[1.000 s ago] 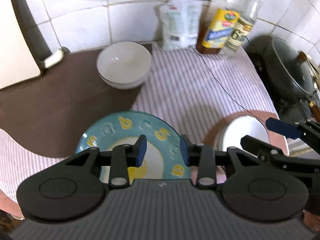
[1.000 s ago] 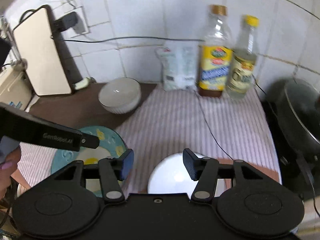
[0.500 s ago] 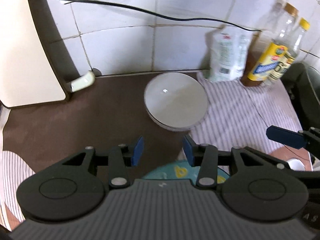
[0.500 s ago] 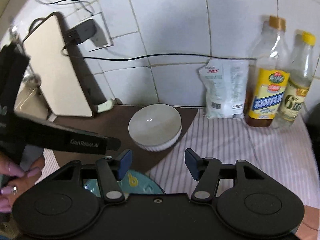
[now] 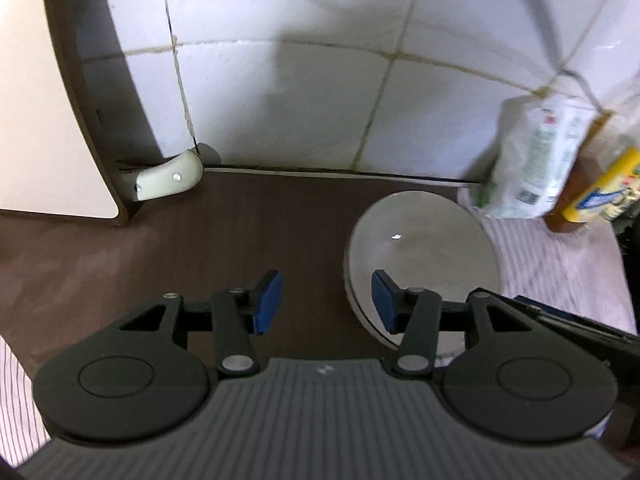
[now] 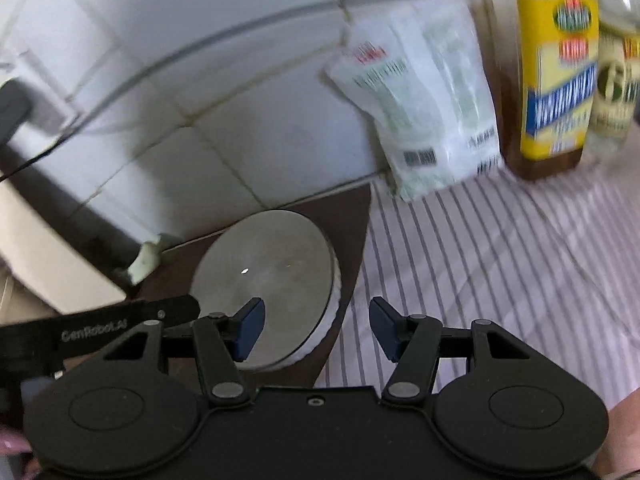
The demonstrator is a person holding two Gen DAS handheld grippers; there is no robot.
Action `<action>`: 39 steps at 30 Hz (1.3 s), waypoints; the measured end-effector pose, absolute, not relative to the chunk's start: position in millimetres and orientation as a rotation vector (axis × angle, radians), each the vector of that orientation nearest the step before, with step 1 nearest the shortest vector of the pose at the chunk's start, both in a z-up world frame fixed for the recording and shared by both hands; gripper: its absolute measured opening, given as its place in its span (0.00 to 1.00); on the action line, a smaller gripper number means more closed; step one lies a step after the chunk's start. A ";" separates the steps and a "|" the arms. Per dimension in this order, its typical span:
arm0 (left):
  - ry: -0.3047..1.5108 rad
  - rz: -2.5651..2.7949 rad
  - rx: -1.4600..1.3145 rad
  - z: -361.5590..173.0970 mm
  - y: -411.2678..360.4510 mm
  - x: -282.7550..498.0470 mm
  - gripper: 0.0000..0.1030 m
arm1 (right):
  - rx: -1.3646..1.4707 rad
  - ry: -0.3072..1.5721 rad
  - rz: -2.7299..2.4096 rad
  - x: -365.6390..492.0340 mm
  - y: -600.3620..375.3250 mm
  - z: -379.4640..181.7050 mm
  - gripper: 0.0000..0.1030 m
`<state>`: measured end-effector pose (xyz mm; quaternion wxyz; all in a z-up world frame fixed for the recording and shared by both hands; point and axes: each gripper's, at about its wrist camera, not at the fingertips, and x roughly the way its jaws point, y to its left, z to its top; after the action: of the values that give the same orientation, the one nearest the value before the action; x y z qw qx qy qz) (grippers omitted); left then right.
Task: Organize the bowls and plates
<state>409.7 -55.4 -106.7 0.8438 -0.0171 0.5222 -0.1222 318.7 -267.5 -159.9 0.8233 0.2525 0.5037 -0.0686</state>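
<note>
Now both the left gripper (image 5: pixel 325 300) and right gripper (image 6: pixel 316 330) gape wide, empty, beside the white bowl (image 5: pixel 424 252).

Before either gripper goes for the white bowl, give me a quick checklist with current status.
1. Left gripper open, nothing held: ok.
2. Right gripper open, nothing held: ok.
3. Bowl upright, nothing in it: ok.
4. Bowl rim between one gripper's fingers: not ok; in both views it sits off-centre.
5. Bag and bottle apart from bowl: ok.
6. Grippers clear of each other: cannot tell; they look close.
</note>
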 end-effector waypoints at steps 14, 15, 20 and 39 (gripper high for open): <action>1.168 -0.317 -0.143 -146.5 -69.5 410.0 0.14 | 0.593 1.100 -0.173 332.3 -265.3 -195.8 0.19; 1.168 -0.316 -0.123 -144.9 -72.0 409.6 0.14 | 0.590 1.103 -0.177 333.3 -264.8 -196.9 0.18; 1.186 -0.311 -0.079 -135.8 -78.4 401.4 0.14 | 0.576 1.107 -0.164 328.9 -265.6 -189.7 0.17; 1.151 -0.253 -0.023 -31.7 -94.4 302.0 0.13 | 0.654 1.015 -0.106 240.7 -277.6 -88.2 0.17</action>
<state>302.0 -94.4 -31.7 0.8315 -0.0107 0.5426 -0.1191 240.7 -277.6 -88.2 0.8220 0.3072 0.4769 -0.0500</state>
